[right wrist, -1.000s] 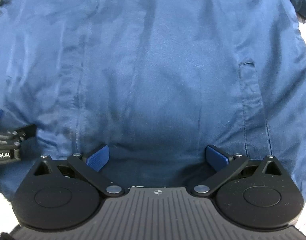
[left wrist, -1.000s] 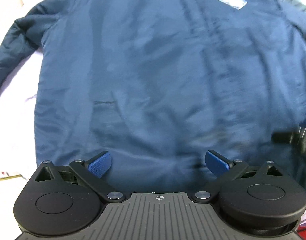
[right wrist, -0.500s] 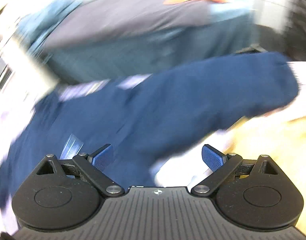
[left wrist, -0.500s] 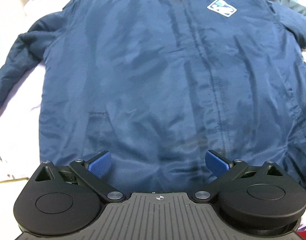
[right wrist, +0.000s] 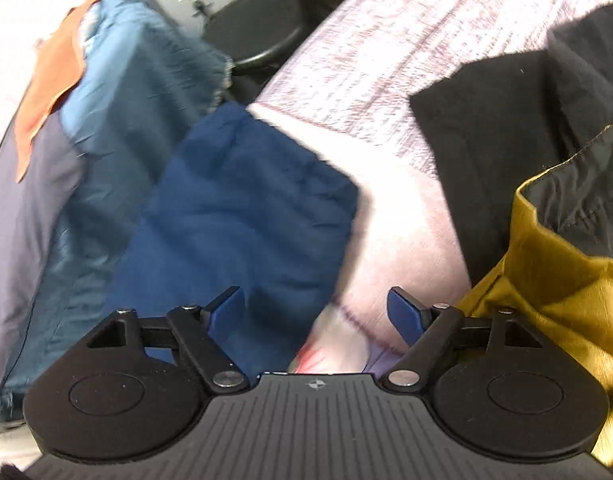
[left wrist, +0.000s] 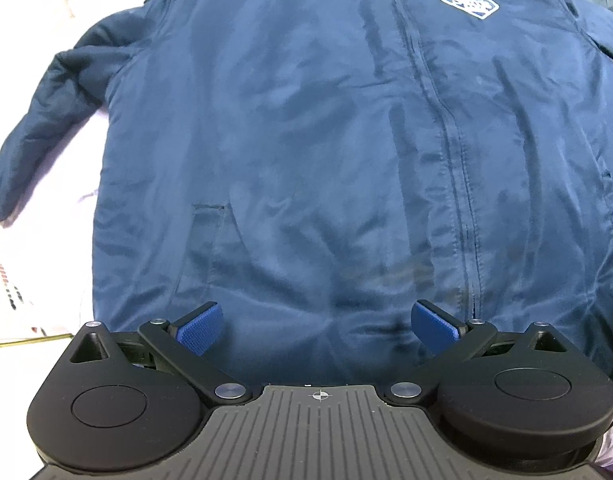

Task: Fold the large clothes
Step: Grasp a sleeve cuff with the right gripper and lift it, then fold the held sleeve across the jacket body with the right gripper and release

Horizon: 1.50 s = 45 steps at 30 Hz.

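Jacket (left wrist: pixel 306 140) judged soft, bulky, slick: best pinched at sleeve cuff (right wrist: pixel 266 184), where right tongs (right wrist: pixel 316 312) are closing, nothing gripped; left tongs (left wrist: pixel 316 322) spread, empty.

Black round stool (right wrist: pixel 258 28) beyond bed edge; pale patterned sheet (right wrist: pixel 386 52) underneath.

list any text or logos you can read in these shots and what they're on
Chest patch on the navy jacket: white script on a blue diamond, too blurred to read for certain.
Printed marks on the pale sheet at the left edge: too small to read.
Right wrist view: no readable text.
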Each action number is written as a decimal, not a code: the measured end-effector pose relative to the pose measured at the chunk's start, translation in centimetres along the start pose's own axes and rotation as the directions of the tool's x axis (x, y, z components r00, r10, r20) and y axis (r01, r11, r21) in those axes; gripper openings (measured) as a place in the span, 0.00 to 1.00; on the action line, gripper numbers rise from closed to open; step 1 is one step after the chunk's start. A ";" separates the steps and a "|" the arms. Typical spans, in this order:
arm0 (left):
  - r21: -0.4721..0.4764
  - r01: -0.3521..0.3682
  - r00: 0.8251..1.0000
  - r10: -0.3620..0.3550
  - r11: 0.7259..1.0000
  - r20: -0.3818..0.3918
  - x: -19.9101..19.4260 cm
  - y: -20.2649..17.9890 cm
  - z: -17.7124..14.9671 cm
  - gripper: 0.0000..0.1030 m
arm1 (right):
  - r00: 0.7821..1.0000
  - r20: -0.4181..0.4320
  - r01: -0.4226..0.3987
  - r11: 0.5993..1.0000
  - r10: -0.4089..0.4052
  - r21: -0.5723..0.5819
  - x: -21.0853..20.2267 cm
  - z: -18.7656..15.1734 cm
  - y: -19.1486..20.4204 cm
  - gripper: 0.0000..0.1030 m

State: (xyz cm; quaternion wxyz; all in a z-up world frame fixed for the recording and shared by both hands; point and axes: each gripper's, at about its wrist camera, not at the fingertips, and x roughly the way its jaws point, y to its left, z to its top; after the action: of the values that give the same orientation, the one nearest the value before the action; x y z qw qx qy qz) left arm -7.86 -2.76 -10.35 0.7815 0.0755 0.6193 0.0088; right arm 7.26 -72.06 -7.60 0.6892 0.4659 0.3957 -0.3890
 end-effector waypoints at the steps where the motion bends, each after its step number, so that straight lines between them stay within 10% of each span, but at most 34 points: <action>1: 0.002 -0.001 1.000 0.001 1.000 -0.003 0.0 -0.1 0.0 1.00 | 1.000 0.006 0.002 1.000 -0.002 0.000 0.5 -0.3 -0.2 0.78; 6: 0.017 -0.003 1.000 0.003 1.000 -0.013 0.3 -0.5 -0.2 1.00 | 0.997 0.072 -0.022 0.997 0.027 -0.070 1.7 -0.7 -0.4 0.75; 11: 0.007 0.001 1.000 -0.001 1.000 -0.012 0.3 -0.4 -0.3 1.00 | 0.991 0.109 -0.069 0.991 0.082 -0.112 1.9 0.6 -1.6 0.20; 26: 0.010 0.049 0.998 -0.049 0.999 0.030 0.5 0.2 -0.4 1.00 | 0.943 0.300 -0.064 0.964 0.142 -0.258 -5.9 -0.6 1.4 0.10; 31: 0.015 0.062 0.997 -0.063 0.998 0.046 0.5 0.7 0.1 1.00 | 0.907 0.264 -0.167 0.857 0.327 -0.487 -10.5 -5.4 7.5 0.10; 37: -0.027 0.077 0.995 -0.075 0.997 0.060 0.5 2.5 0.5 1.00 | 0.845 0.013 -0.371 0.603 0.534 -0.706 -14.7 -17.0 15.0 0.10; 45: -0.080 0.064 0.995 -0.057 0.995 0.085 0.3 6.5 0.0 1.00 | 0.753 -0.354 -0.590 0.334 0.554 -0.735 -14.9 -35.0 21.9 0.10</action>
State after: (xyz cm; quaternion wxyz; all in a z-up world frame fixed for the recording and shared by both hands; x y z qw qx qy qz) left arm -7.23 3.73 -9.78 0.8088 0.0246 0.5875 0.0077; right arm 15.01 -30.55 4.38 0.9048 0.2107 0.3517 0.1148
